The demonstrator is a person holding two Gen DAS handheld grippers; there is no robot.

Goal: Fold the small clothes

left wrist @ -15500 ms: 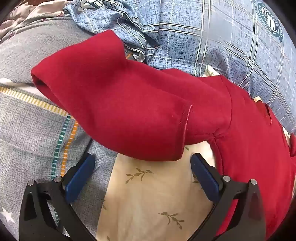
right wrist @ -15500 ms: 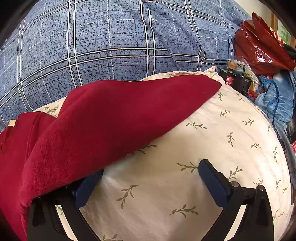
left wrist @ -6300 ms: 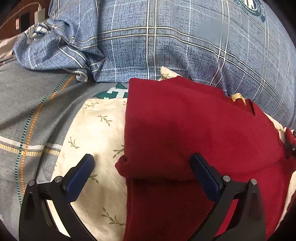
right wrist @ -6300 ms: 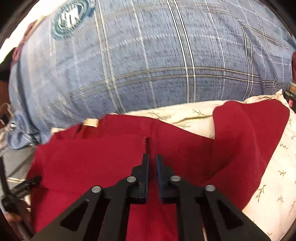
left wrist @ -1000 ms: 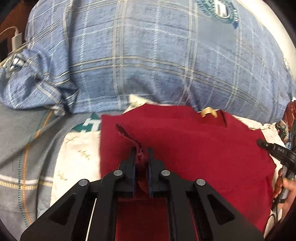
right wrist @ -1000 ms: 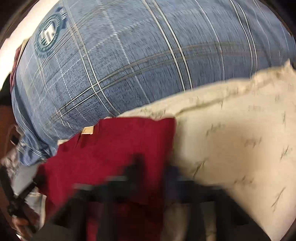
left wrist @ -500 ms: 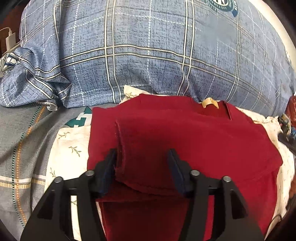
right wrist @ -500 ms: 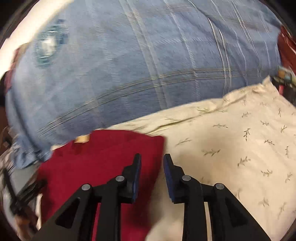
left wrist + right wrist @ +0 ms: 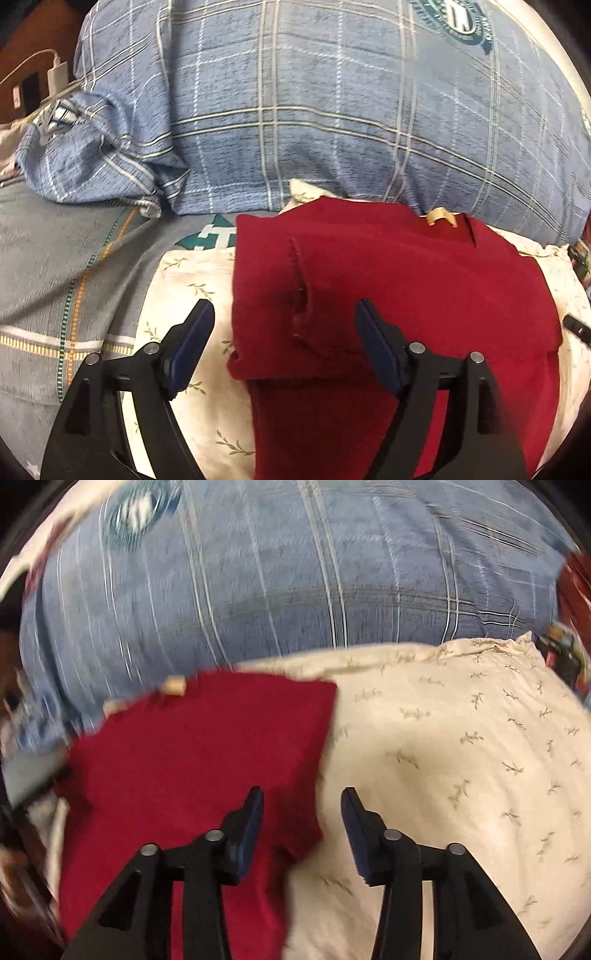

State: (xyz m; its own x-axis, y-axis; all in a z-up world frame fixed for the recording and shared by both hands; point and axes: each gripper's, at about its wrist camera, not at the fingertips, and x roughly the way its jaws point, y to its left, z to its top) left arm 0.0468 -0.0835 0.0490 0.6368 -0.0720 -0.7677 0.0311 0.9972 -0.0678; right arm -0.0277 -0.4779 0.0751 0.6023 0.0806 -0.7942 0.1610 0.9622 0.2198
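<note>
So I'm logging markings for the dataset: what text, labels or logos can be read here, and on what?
Round teal crest on the blue plaid pillow: lettering too small and blurred to read.
Tan neck label on the red garment: no print legible.
No other text.

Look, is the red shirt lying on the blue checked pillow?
No, the red shirt lies on the cream leafy pillow, in front of the blue checked pillow.
</note>
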